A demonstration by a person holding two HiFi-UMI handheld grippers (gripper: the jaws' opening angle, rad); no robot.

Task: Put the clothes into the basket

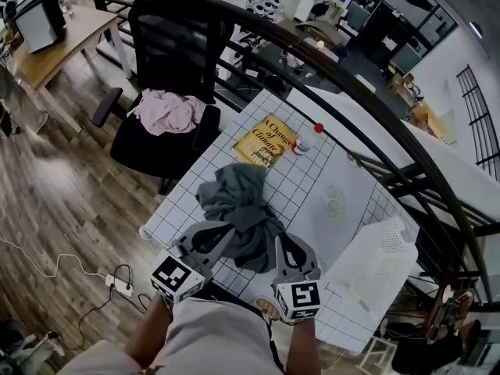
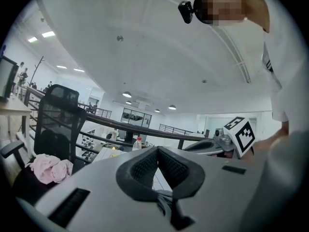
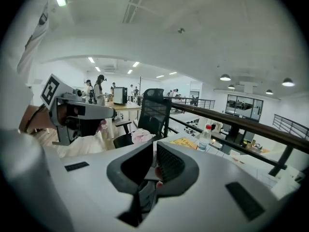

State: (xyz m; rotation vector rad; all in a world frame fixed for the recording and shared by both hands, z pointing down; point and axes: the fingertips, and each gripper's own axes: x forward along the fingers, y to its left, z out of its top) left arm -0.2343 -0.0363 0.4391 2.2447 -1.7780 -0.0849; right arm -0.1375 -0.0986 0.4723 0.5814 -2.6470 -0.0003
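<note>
A crumpled grey garment [image 1: 238, 205] lies in the middle of the white gridded table [image 1: 312, 201]. A pink garment [image 1: 166, 112] lies on the seat of a black office chair [image 1: 168, 45]; the left gripper view shows that pink garment [image 2: 48, 169] at the lower left. The white basket [image 1: 379, 264] stands on the table's right side. My left gripper [image 1: 230, 231] is at the grey garment's near edge, its tips together [image 2: 157, 150] and no cloth seen between them. My right gripper [image 1: 278, 242], just to its right, is shut [image 3: 154, 146] with nothing seen in it.
A yellow book [image 1: 267, 141] and a red-capped bottle [image 1: 305, 141] sit at the table's far side. A dark curved railing [image 1: 375, 108] runs behind the table. A power strip [image 1: 121, 285] and cables lie on the wooden floor at left.
</note>
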